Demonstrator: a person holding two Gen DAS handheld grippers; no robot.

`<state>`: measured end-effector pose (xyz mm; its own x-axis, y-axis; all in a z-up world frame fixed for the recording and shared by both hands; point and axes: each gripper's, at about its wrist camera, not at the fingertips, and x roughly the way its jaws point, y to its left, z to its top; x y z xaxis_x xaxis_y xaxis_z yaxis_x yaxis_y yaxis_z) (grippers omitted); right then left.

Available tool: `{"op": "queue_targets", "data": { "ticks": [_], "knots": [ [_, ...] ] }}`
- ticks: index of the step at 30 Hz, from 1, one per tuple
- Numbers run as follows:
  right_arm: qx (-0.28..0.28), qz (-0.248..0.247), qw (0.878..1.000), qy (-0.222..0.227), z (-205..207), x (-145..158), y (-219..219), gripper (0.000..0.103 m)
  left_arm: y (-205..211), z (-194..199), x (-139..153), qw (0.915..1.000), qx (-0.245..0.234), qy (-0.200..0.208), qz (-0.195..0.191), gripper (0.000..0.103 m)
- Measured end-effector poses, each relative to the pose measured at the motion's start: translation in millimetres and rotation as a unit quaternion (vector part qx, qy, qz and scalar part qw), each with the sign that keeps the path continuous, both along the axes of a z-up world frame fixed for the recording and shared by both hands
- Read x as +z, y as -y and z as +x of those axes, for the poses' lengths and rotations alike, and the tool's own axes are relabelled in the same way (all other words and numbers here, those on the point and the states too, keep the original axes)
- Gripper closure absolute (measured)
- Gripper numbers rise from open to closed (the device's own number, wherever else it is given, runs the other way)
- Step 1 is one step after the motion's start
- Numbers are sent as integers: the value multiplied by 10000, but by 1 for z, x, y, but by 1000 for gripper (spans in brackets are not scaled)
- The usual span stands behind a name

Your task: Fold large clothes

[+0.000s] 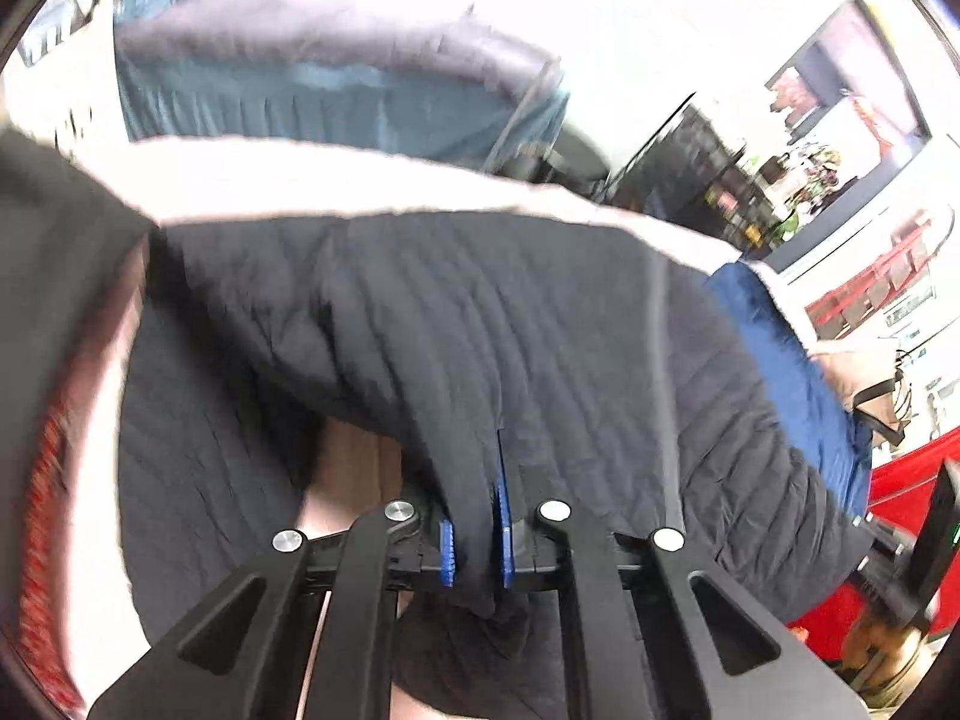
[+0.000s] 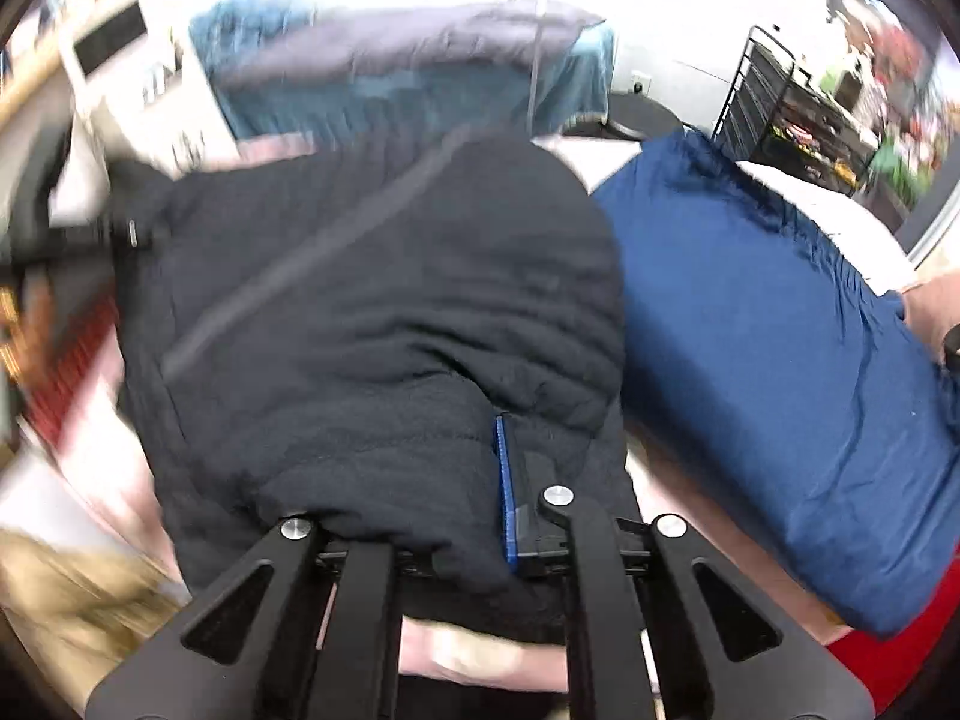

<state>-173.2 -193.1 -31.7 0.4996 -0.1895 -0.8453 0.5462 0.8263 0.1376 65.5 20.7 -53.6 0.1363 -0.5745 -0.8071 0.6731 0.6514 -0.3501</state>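
A large black quilted jacket fills the middle of the left wrist view and also the right wrist view. My left gripper is shut on a fold of the jacket, the cloth pinched between its blue pads. My right gripper is shut on another bunched part of the jacket; only its right blue pad shows, the left one is buried under cloth. The jacket hangs lifted between the two grippers. Both views are motion-blurred.
A blue garment lies to the right on the pale surface, also seen in the left wrist view. A teal and grey covered piece stands behind. A black wire shelf stands at the back right. Something red is low right.
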Motion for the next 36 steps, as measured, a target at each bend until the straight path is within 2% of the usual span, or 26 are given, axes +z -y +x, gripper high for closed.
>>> {"op": "queue_targets", "data": {
  "ticks": [3, 6, 8, 11, 13, 16, 17, 19, 20, 22, 23, 24, 25, 26, 28, 29, 30, 31, 32, 33, 34, 35, 36],
  "knots": [
    [81, 102, 9979, 635, 0, 46, 16, 95, -7, -14, 58, 9980, 22, 567, -294, 96],
    [439, 183, 9904, 1298, -10, 98, 23, 96, -15, -37, 120, 9911, 62, 1181, -612, 96],
    [864, 162, 9810, 1727, -19, 134, 21, 97, -29, -60, 166, 9826, 56, 1676, -801, 97],
    [1517, 202, 9606, 2319, -36, 187, 13, 97, -56, -101, 227, 9665, 41, 2395, -920, 97],
    [1876, 199, 9423, 2765, -50, 224, 7, 97, -74, -131, 266, 9531, 18, 2834, -1065, 97],
    [2353, 61, 9040, 3568, -74, 280, 3, 97, -109, -180, 332, 9262, 170, 3485, -1426, 96],
    [2513, 82, 8870, 3873, -83, 296, 3, 97, -116, -189, 344, 9210, 209, 3565, -1555, 96],
    [2812, 84, 8560, 4338, -98, 319, 1, 97, -143, -217, 379, 9020, 242, 3786, -2063, 96],
    [2957, 57, 8404, 4541, -107, 330, 0, 97, -151, -227, 390, 8952, 211, 3854, -2229, 96],
    [3070, 68, 8224, 4788, -123, 342, 4, 97, -166, -251, 410, 8794, 90, 4033, -2529, 96],
    [3146, 111, 8118, 4918, -128, 347, 6, 97, -169, -257, 418, 8749, 48, 4094, -2587, 96],
    [3175, 106, 8067, 4983, -131, 351, 8, 97, -171, -266, 423, 8690, -4, 4193, -2627, 96],
    [3217, 129, 8012, 5044, -131, 355, 10, 97, -171, -272, 428, 8650, -56, 4280, -2617, 96],
    [3249, 154, 7978, 5077, -133, 355, 13, 97, -169, -273, 431, 8647, -70, 4301, -2593, 96],
    [3284, 422, 7910, 5144, -119, 358, 22, 97, -158, -264, 434, 8698, -88, 4228, -2543, 96],
    [3324, 605, 7880, 5147, -112, 360, 26, 97, -153, -254, 436, 8752, -89, 4110, -2549, 96],
    [3366, 781, 7875, 5103, -98, 359, 32, 97, -147, -240, 437, 8814, -98, 3940, -2606, 96],
    [3263, 763, 7981, 5008, -87, 356, 37, 97, -144, -227, 436, 8875, -124, 3764, -2654, 96],
    [3063, 682, 8175, 4829, -70, 353, 42, 97, -134, -206, 434, 8969, -106, 3550, -2633, 95],
    [2762, 633, 8489, 4461, -41, 346, 51, 97, -121, -183, 428, 9074, 19, 3362, -2523, 94],
    [2561, 650, 8691, 4183, -20, 340, 57, 95, -110, -163, 420, 9167, 141, 3200, -2389, 93],
    [2342, 620, 8883, 3903, 0, 332, 63, 94, -90, -130, 406, 9304, 279, 2971, -2127, 92],
    [1965, 392, 9187, 3405, 33, 315, 71, 92, -72, -100, 390, 9420, 438, 2729, -1905, 91]
  ]
}}
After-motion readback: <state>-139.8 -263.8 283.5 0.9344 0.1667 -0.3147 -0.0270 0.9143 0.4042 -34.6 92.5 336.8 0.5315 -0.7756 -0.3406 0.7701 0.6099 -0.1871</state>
